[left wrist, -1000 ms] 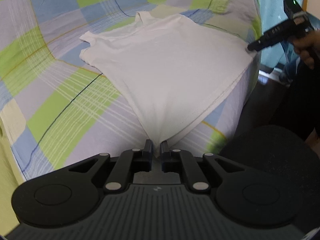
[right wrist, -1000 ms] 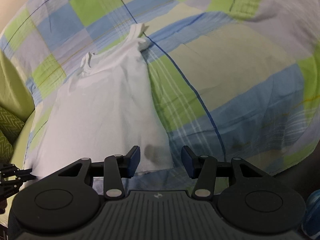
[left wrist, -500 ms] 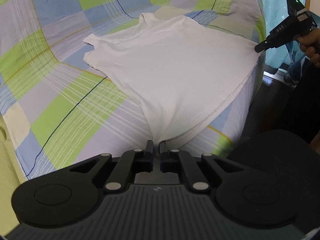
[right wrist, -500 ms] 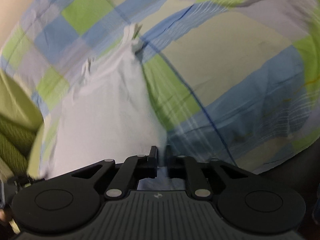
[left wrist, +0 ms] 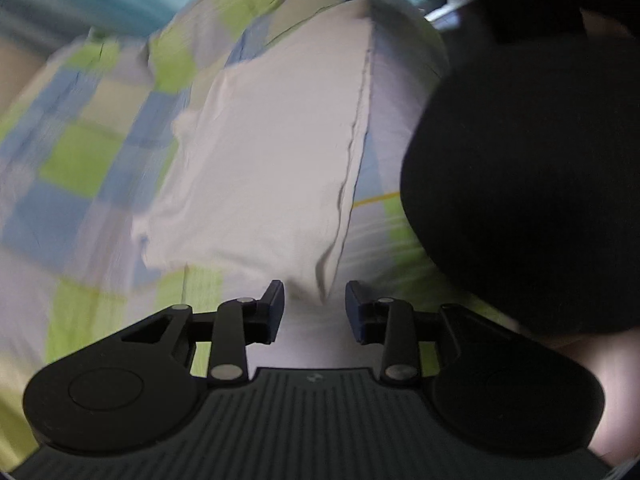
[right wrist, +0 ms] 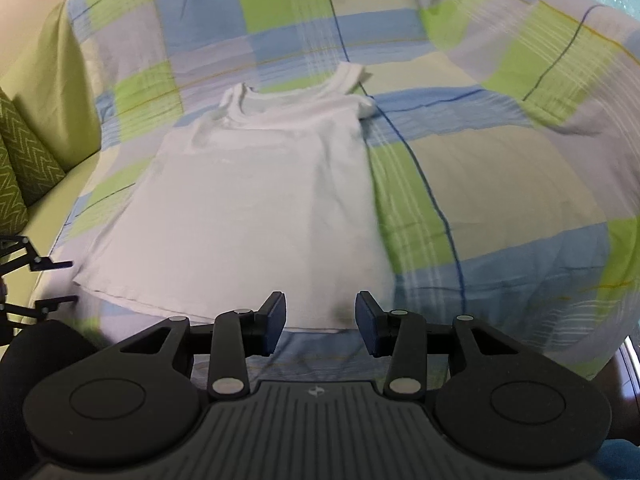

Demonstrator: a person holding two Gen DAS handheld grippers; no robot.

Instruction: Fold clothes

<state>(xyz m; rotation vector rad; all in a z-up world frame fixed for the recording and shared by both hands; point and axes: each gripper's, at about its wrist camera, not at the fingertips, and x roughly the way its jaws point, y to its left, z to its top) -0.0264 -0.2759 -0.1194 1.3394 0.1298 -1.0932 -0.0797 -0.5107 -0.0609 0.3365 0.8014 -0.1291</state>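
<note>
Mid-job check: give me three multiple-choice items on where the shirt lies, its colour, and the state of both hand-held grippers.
1. The shirt lies:
A. flat on the checked sheet
B. on the floor
C. bunched in a heap

2. The shirt is:
A. blue
B. white
C. black

3. The left hand-held gripper and right hand-held gripper are:
A. both shut on cloth
B. one open, one shut
C. both open

Answers:
1. A, it is spread out on the sheet.
2. B, plain white cloth.
3. C, each wrist view shows the jaws apart, holding nothing.

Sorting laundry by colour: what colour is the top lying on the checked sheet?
White, plain with no print; the top shows best in the right wrist view.
</note>
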